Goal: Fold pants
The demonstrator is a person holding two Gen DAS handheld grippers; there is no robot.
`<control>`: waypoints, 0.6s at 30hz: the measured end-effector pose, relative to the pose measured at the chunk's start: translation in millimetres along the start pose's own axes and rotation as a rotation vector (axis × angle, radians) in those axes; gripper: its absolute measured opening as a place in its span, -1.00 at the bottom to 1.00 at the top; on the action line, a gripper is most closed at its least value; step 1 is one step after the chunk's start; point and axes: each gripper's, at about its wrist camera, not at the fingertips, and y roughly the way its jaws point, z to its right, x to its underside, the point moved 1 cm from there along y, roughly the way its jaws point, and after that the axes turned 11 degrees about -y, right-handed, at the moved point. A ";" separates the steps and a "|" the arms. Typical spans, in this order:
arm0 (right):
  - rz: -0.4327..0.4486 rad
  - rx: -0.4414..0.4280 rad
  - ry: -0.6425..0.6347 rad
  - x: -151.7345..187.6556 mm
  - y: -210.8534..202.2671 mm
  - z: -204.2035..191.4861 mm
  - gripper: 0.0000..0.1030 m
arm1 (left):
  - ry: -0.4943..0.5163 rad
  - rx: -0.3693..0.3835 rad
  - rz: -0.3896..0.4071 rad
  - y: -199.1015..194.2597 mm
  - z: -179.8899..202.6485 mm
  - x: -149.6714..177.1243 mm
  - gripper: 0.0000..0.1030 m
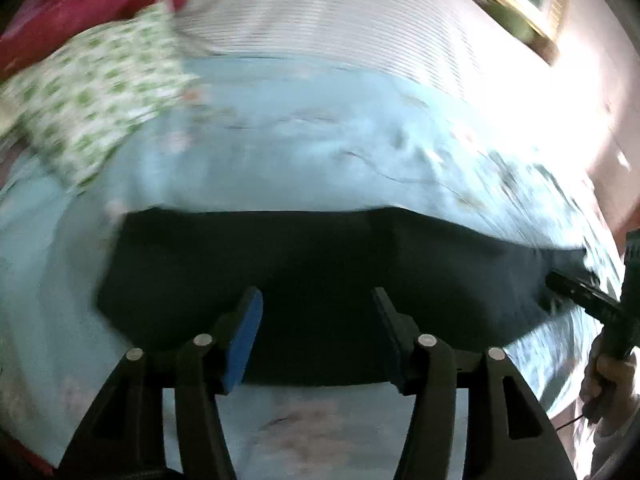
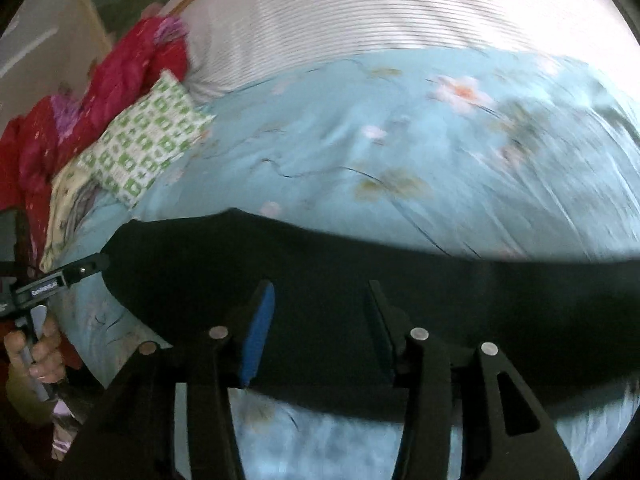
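Dark pants (image 1: 320, 264) blur, cut off by frame edge.

Daylight glare whitens the upper right of the left view, both fisheye views smear with motion blur, and the pants (image 1: 304, 280) show only as black.

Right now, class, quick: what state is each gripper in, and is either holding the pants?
Left gripper: open, holding nothing, above the pants.
Right gripper: open, holding nothing.
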 end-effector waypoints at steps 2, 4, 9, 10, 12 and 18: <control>0.004 0.041 0.039 12.4 -12.8 14.3 -0.07 | 0.056 0.040 -0.035 10.6 26.4 2.0 0.15; 0.011 0.080 0.081 23.5 -25.5 29.8 -0.07 | 0.100 0.070 -0.062 19.5 50.6 4.5 0.15; 0.031 0.168 0.153 44.1 -51.9 61.7 -0.07 | 0.192 0.099 -0.118 44.0 101.8 5.3 0.15; 0.036 0.183 0.168 47.5 -56.3 67.0 -0.07 | 0.212 0.115 -0.134 48.9 114.2 4.3 0.15; 0.051 0.202 0.204 54.5 -66.0 77.9 -0.07 | 0.250 0.147 -0.162 56.5 132.8 4.6 0.17; 0.091 0.255 0.302 70.0 -88.4 107.2 -0.07 | 0.366 0.228 -0.223 81.5 199.9 -2.2 0.19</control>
